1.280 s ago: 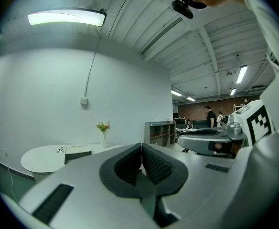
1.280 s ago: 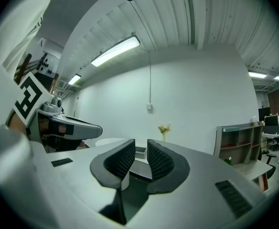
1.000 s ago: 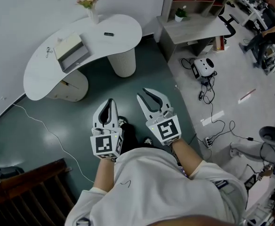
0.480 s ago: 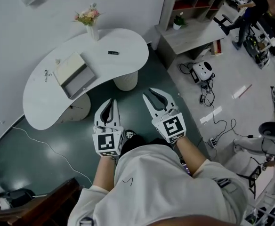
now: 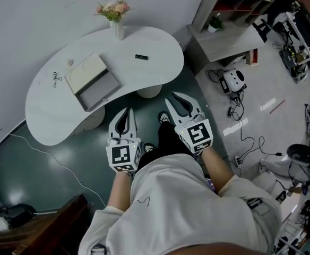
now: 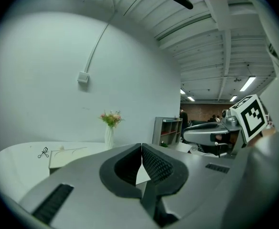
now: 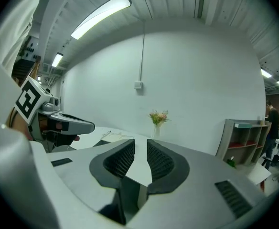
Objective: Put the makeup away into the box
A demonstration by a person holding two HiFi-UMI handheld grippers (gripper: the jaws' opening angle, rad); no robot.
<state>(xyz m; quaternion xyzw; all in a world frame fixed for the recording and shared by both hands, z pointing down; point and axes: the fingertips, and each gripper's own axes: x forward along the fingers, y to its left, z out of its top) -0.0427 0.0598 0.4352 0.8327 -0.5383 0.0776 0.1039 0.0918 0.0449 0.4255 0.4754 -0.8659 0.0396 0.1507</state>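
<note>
Left gripper [image 5: 124,116]: I hold it out before my waist, pointing at the table [image 5: 160,44]; tips pressed together, nothing between them.
Right gripper [image 5: 180,101]: alongside, same heading; jaws spread, empty.
Box [image 5: 94,84]: open on the tabletop, well ahead of both.
Makeup [image 5: 140,57]: small dark piece, perhaps a tube, right of the box, apart from it.

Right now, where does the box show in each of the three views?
Head view: the box lies on the white table, upper left.
Left gripper view: low at the left.
Right gripper view: small, just left of centre.
Shared landmark: the vase of flowers, right of the box in every view.
</note>
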